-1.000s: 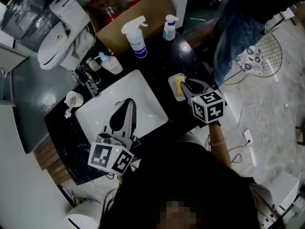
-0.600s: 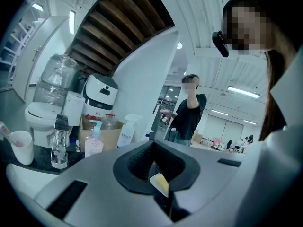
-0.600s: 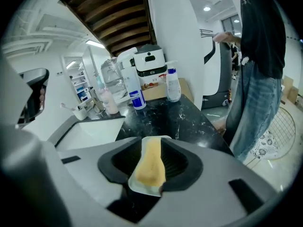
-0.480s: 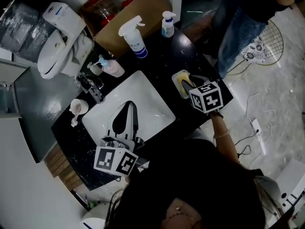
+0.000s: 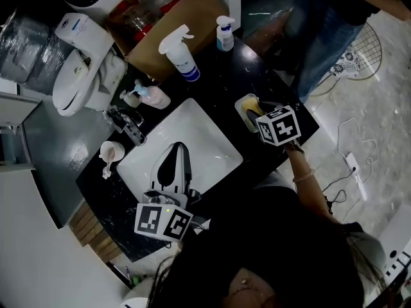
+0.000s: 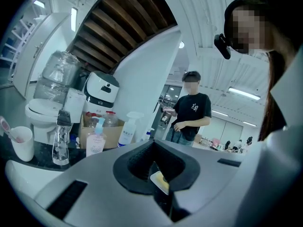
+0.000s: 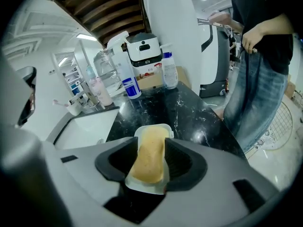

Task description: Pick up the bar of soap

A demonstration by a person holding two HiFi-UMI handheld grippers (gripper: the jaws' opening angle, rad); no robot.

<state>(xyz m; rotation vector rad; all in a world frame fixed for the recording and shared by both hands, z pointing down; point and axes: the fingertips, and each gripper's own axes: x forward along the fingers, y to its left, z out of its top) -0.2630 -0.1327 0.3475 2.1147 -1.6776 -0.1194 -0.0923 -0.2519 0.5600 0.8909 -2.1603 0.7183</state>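
A yellow bar of soap (image 7: 149,154) lies in a white dish (image 7: 163,128) on the black marble counter, at the right end (image 5: 244,104) in the head view. My right gripper (image 7: 150,148) points down over it. Its jaws have just been opening and now stand open on either side of the soap and dish, not pressing. In the head view the right gripper (image 5: 254,111) covers most of the soap (image 5: 251,116). My left gripper (image 5: 181,147) hangs above the white sink (image 5: 205,124), tips together, nothing held. In the left gripper view the left gripper (image 6: 154,167) shows only a thin slit.
Along the counter's back stand a spray bottle (image 5: 180,55), a small blue bottle (image 5: 224,34), a pink pump bottle (image 5: 153,95), the faucet (image 5: 128,126) and a cup (image 5: 111,153). A cardboard box (image 5: 192,5) and toilet (image 5: 87,63) lie behind. A person (image 5: 327,24) stands off the right end.
My right gripper has sunk onto the soap dish and its jaws have spread around the soap. The left gripper stays over the sink.
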